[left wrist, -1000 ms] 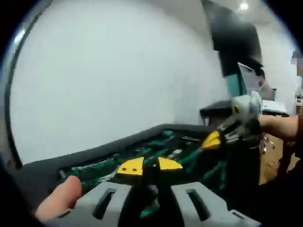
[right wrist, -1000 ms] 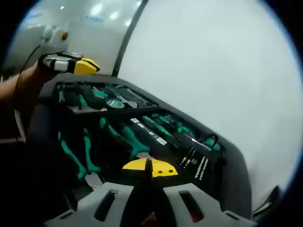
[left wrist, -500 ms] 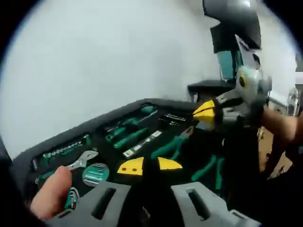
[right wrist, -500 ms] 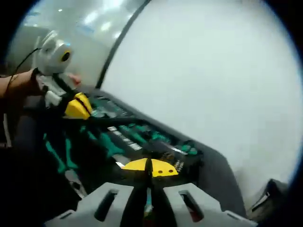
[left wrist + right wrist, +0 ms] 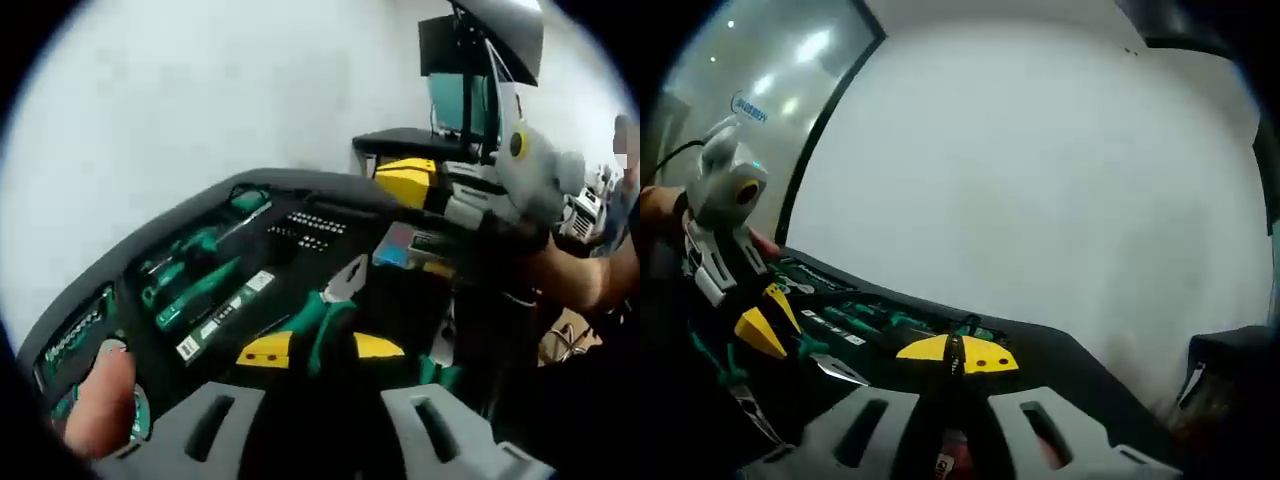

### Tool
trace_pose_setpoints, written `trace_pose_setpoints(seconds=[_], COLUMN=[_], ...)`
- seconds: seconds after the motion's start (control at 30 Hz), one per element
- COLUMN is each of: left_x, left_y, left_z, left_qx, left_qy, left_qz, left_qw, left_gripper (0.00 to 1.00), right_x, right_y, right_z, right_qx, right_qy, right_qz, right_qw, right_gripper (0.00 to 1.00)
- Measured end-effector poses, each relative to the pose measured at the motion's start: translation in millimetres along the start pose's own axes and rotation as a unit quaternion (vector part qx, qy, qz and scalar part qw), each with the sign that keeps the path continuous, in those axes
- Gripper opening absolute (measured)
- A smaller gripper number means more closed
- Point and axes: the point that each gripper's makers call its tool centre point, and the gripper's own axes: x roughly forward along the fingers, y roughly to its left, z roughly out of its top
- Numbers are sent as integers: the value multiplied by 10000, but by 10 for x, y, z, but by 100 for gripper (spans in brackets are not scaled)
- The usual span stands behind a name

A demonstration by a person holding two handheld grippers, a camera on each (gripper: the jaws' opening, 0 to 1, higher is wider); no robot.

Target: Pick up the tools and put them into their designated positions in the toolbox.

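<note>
**Green-handled pliers in the left claw above the open toolbox**

Green rubber grips of a pair of steel-nosed pliers (image 5: 325,315) run up between the yellow-tipped jaws of the left gripper (image 5: 320,348), which stand a little apart and are clamped on those handles; the pale metal nose points away from the camera, over the black toolbox (image 5: 200,225). In the right gripper view the same pliers (image 5: 835,366) show as a silver beak jutting from the left gripper (image 5: 768,322), which leans in from the left with a grey housing above it and a person's hand behind.

Yellow tips of the right gripper (image 5: 957,355) meet edge to edge with nothing visible between them. In the left gripper view this gripper (image 5: 408,183) hangs beyond the far rim of the toolbox, with a bare forearm (image 5: 575,275) reaching in from the right.

Inside the black foam tray lie green-handled screwdrivers (image 5: 195,285) side by side, a row of small bits (image 5: 310,222) near the far edge, and a strip of sockets (image 5: 75,330) at the near left. A thumb (image 5: 100,405) rests low on the left, at the tray's near corner.

Beyond the curved rim of the toolbox (image 5: 1040,335) is a plain white wall (image 5: 1040,180), leaving open room above the tray; a dark desk with monitors (image 5: 465,95) stands to the right.
</note>
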Motion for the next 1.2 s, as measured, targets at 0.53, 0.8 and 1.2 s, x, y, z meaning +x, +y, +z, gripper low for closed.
trace_pose_setpoints(seconds=[0.53,0.8,1.2], left_x=[-37,-164,14], left_y=[-40,-97,-141], left_z=[64,-83,-125], left_qx=[-367,-1014,924], left_qy=[-326,21,1940], left_qz=[-582,-1272,-1198], left_qw=[9971,9867,9693], left_gripper=[5,0,10], right_x=[-18,-10,6], right_y=[61,69,88], right_z=[31,10,-5], right_qx=[-101,-157,-351], right_qy=[-67,-30,10], right_qz=[34,52,71], right_qw=[9999,9999,9994], right_gripper=[4,5,5])
